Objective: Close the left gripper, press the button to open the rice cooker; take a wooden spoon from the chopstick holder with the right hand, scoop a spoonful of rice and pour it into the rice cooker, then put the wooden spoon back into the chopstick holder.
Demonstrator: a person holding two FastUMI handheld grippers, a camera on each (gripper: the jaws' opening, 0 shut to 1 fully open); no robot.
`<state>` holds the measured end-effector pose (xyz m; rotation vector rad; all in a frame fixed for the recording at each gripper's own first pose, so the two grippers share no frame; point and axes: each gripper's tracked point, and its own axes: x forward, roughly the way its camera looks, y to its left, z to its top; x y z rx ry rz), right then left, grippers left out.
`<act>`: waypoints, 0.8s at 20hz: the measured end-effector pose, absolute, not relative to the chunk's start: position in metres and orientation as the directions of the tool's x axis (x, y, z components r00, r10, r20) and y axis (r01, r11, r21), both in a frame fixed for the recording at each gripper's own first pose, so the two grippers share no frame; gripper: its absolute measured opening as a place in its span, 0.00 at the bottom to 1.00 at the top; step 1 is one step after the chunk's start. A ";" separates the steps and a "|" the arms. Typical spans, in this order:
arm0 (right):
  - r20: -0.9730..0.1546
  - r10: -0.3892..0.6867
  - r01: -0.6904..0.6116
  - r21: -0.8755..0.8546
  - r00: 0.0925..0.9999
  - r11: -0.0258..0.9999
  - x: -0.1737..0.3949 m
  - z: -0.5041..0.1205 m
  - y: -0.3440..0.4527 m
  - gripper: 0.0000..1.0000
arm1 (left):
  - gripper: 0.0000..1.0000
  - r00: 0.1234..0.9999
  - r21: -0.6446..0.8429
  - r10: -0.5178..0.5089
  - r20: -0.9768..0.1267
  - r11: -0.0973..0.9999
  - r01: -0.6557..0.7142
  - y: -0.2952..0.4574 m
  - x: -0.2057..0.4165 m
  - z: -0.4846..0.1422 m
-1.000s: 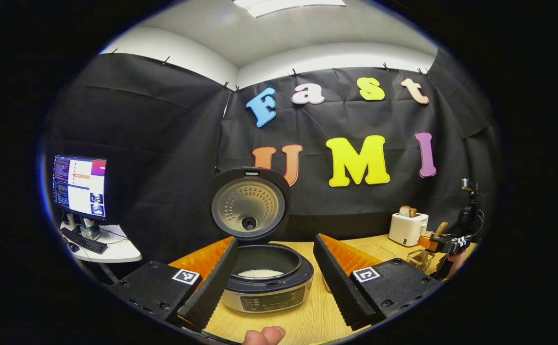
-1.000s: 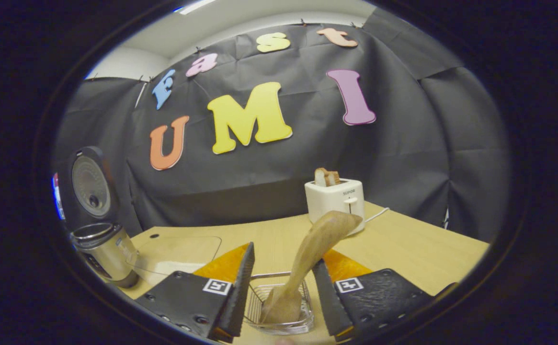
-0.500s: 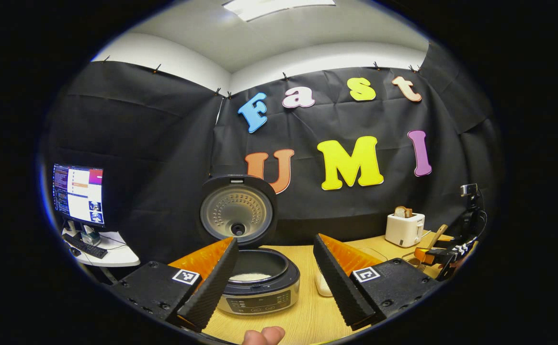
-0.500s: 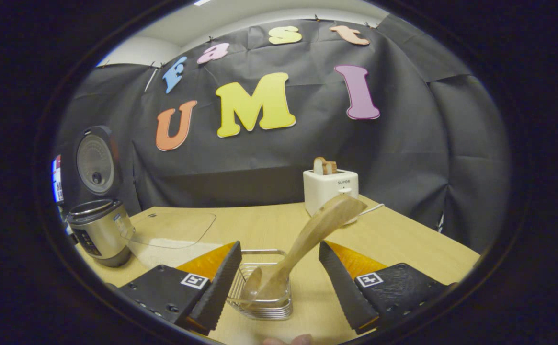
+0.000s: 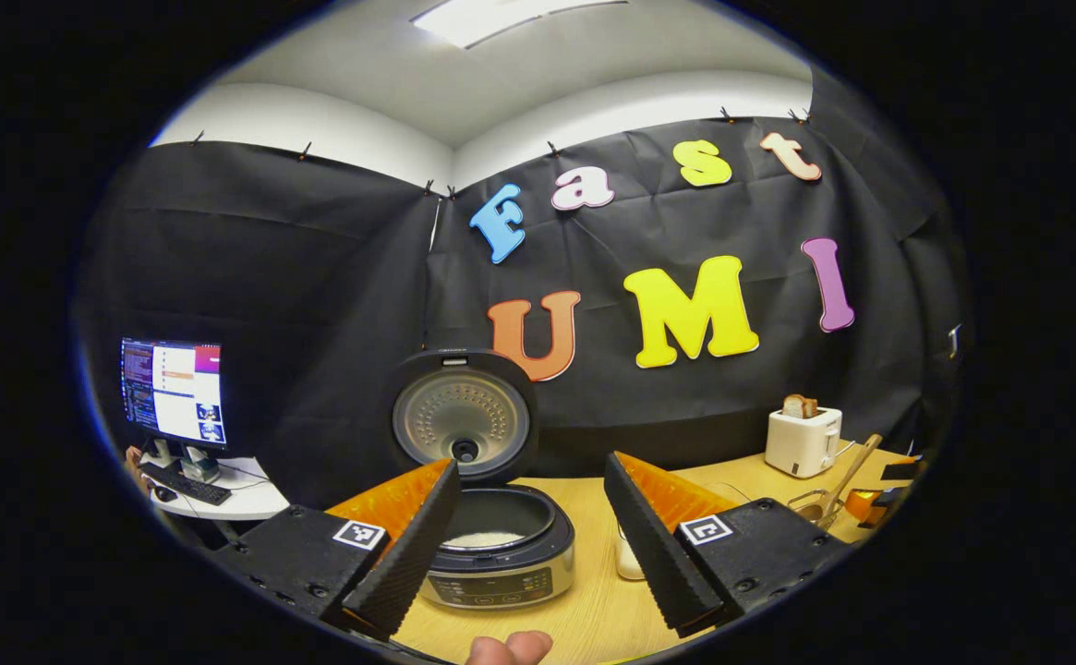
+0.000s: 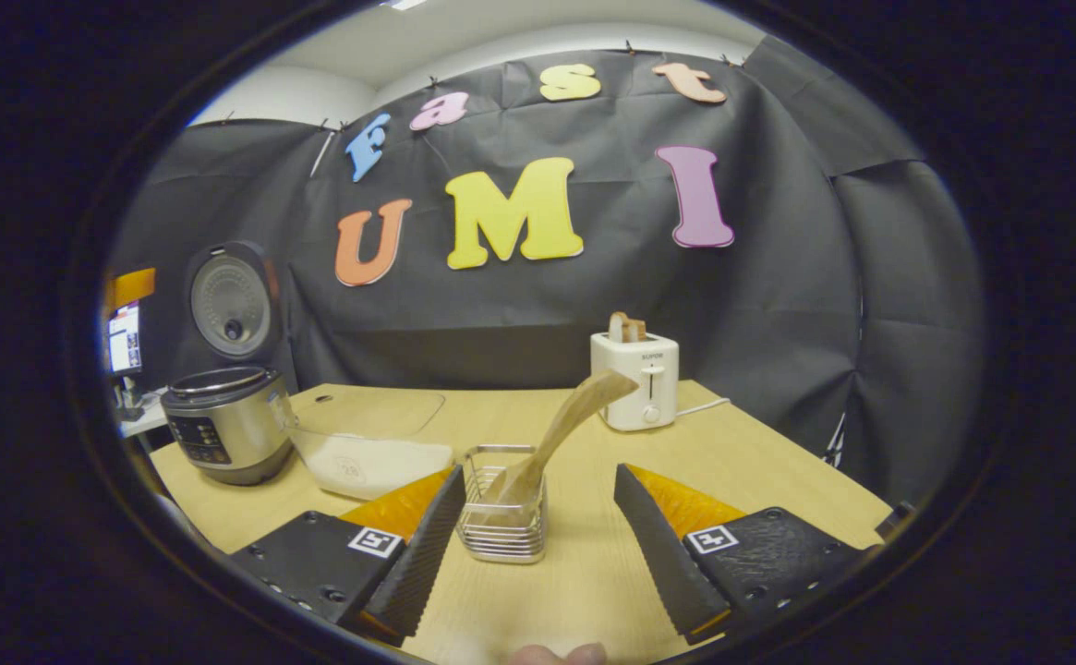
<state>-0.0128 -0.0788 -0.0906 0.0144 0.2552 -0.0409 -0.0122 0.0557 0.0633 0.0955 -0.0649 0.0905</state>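
left gripper (image 5: 530, 545): jaws spread wide over the pale wooden table (image 5: 593, 600), holding nothing; a fingertip (image 5: 510, 646) of the person's hand shows at the bottom edge of the left gripper view.
right gripper (image 6: 538, 545): jaws wide apart and empty, hanging above the table (image 6: 759, 462) with the holder between its fingers and a little ahead of them; a fingertip (image 6: 561, 655) shows at the bottom edge.
rice cooker: the round silver and black rice cooker (image 5: 499, 554) stands on the table ahead of the left gripper, its round lid (image 5: 460, 417) raised upright and its metal inner face turned toward the camera; white rice (image 5: 482, 538) lies in the dark inner pot. in the right gripper view the cooker (image 6: 223, 425) sits at the far left of the table with the lid (image 6: 231, 300) up.
wooden spoon: the light brown wooden spoon (image 6: 561, 429) stands in the square wire chopstick holder (image 6: 503, 517), leaning to the right, with one broad end rising above the rim. in the left gripper view the spoon (image 5: 847, 476) and holder (image 5: 810, 506) sit far right, near the right gripper (image 5: 879, 499), whose jaw state cannot be told from there.
rice container: a clear rectangular container of white rice (image 6: 367, 453) sits just beside the cooker, between it and the holder.
toaster: a small white toaster (image 6: 634, 379) with bread slices in its slots stands at the back of the table, behind the holder; it also shows far right in the left gripper view (image 5: 803, 439).
side desk: a lit computer monitor (image 5: 173, 390) stands on a white desk (image 5: 242, 494) off to the left of the table.
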 end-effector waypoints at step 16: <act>-0.161 0.111 -0.116 -0.023 0.981 0.993 -0.010 -0.052 -0.045 0.95 | 0.99 0.976 0.066 0.199 -0.091 0.979 -0.193 0.142 0.166 0.204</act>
